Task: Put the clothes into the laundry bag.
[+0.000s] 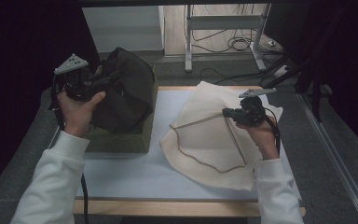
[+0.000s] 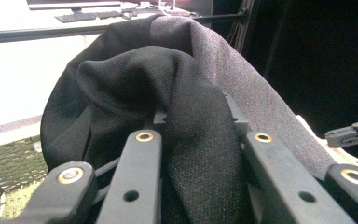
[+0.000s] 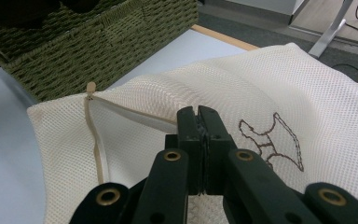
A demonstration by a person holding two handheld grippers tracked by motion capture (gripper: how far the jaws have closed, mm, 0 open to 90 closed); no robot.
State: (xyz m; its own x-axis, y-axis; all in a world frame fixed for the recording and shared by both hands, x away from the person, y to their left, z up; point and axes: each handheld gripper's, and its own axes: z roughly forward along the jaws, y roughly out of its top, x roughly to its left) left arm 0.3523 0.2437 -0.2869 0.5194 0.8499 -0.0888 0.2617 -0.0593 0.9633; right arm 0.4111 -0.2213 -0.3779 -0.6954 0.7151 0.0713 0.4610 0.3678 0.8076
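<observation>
A dark cloth garment [image 1: 127,88] bulges out of a green woven basket [image 1: 121,139] at the table's left. My left gripper [image 1: 103,79] is shut on a fold of it; in the left gripper view the cloth [image 2: 144,79] drapes between and over the jaws and hides their tips [image 2: 200,122]. A cream mesh laundry bag [image 1: 205,140] lies on the right half of the table. My right gripper [image 1: 224,112] is shut on its upper edge by the tan zipper [image 3: 93,135], lifting that edge a little. The closed tips [image 3: 198,113] pinch the mesh [image 3: 270,79] next to a brown stitched figure [image 3: 270,140].
The white tabletop [image 1: 135,172] has a wooden front edge [image 1: 168,206]. The basket [image 3: 98,42] stands close to the bag's left corner. Behind the table are a desk frame [image 1: 189,42] and floor cables [image 1: 237,44]. Dark curtains hang at both sides.
</observation>
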